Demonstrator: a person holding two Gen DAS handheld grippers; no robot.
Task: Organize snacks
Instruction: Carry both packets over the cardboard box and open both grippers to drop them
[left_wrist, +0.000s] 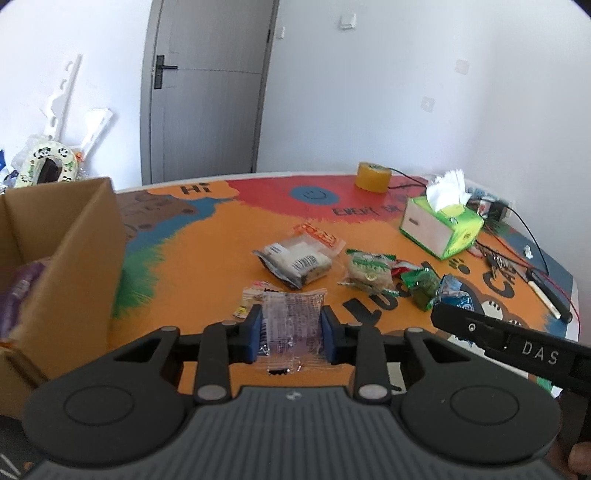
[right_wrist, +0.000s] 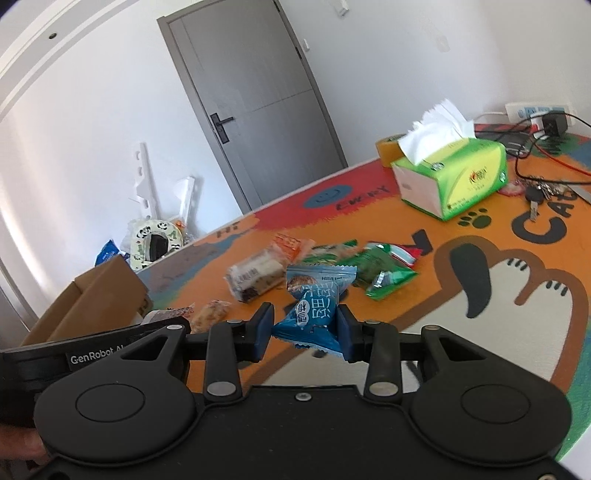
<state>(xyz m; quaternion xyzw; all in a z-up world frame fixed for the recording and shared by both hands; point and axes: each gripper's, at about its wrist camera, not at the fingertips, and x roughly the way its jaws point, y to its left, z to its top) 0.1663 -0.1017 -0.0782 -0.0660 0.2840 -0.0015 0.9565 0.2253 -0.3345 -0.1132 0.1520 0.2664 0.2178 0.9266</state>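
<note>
Your left tool (left_wrist: 291, 332) is clamped narrow on a clear-wrapped purple snack (left_wrist: 291, 321), its long axis running away from you along the fingers. Your right tool (right_wrist: 304, 328) pinches a blue packet (right_wrist: 314, 314), lifted off the surface (right_wrist: 480, 206). The cardboard box (left_wrist: 85, 258) stands open to the left, just beside the left tool, so that hand looks nearer; the right must cross further leftward. More snacks (left_wrist: 299, 258) lie ahead on the surface.
</note>
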